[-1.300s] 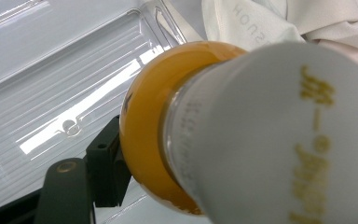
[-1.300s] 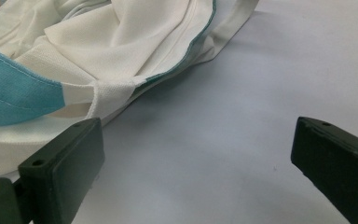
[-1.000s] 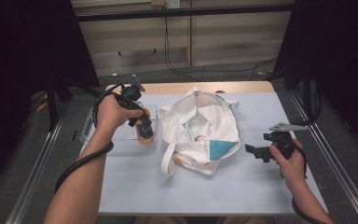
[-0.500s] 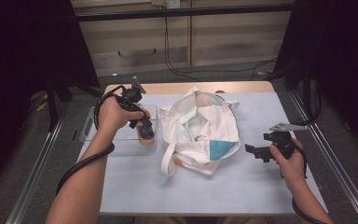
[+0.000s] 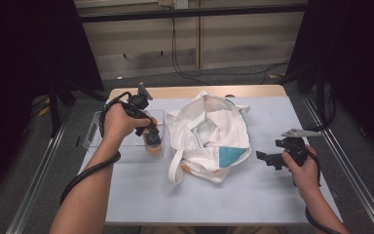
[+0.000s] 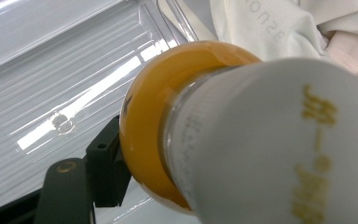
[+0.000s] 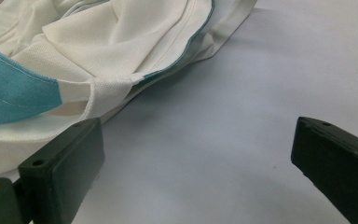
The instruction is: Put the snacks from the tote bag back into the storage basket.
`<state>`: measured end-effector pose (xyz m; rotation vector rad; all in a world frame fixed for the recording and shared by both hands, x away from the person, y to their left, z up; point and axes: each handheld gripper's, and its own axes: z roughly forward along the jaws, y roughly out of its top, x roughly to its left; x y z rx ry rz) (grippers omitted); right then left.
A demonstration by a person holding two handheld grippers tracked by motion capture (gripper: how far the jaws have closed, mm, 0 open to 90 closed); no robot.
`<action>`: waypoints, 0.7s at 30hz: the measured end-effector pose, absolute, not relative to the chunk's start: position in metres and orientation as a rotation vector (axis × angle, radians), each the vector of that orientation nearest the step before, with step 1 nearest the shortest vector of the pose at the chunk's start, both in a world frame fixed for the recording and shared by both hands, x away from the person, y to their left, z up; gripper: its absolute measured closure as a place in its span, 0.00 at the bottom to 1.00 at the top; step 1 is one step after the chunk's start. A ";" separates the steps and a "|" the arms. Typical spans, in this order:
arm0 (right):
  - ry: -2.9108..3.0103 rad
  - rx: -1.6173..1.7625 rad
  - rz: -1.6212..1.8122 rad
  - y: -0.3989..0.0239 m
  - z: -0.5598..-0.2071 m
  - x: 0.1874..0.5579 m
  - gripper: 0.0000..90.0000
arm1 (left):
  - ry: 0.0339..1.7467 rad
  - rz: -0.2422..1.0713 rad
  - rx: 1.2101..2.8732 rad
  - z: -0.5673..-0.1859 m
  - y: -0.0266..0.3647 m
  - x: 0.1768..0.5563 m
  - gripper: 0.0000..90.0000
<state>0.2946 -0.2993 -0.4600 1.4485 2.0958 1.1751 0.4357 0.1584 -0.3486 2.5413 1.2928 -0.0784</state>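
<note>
Because the left gripper point(image 5: 152, 138) had its jaws clamped on a small bottle of orange liquid point(image 6: 168, 121), the thing stood pinned between its black fingers point(image 6: 103, 169), cap end toward the camera riding on that gripper and the orange body beyond it. From above, the bottle point(image 5: 153, 145) sat low at the fingertips, inside the clear plastic tray point(image 5: 97, 127) that lay under and to the outer side of them, so I judged the grip was there to lift it out of that tray, or to set it down in it; I could not tell which. Just past the fingers on the inner side lay the white tote bag point(image 5: 209, 134), its mouth spread open and facing up, which looked like the likely place for the bottle to go. Across the table, well apart from all that, the right gripper point(image 5: 271, 160) hovered with its jaws spread wide and nothing between them. Its fingers point(image 7: 60, 168) pointed at the bag's near edge point(image 7: 112, 91) and its teal patch point(image 7: 14, 91), close to the cloth but not on it, as if waiting to hold the opening steady. Under both lay the pale table cover point(image 5: 272, 122).
</note>
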 end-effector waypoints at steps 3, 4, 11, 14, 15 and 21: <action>2.101 1.439 1.181 -0.299 -0.460 0.295 0.03 | 1.297 -0.078 2.539 -0.350 0.158 0.435 0.34; 2.104 1.440 1.183 -0.299 -0.460 0.295 0.03 | 1.289 -0.080 2.547 -0.350 0.158 0.436 0.34; 2.111 1.445 1.176 -0.297 -0.461 0.295 0.03 | 1.292 -0.078 2.541 -0.352 0.158 0.436 0.34; 2.110 1.448 1.175 -0.297 -0.462 0.295 0.03 | 1.292 -0.075 2.542 -0.353 0.158 0.436 0.34; 2.109 1.446 1.171 -0.298 -0.462 0.295 0.03 | 1.293 -0.071 2.543 -0.353 0.158 0.436 0.34; 2.112 1.440 1.176 -0.298 -0.462 0.295 0.03 | 1.299 -0.077 2.541 -0.355 0.158 0.435 0.34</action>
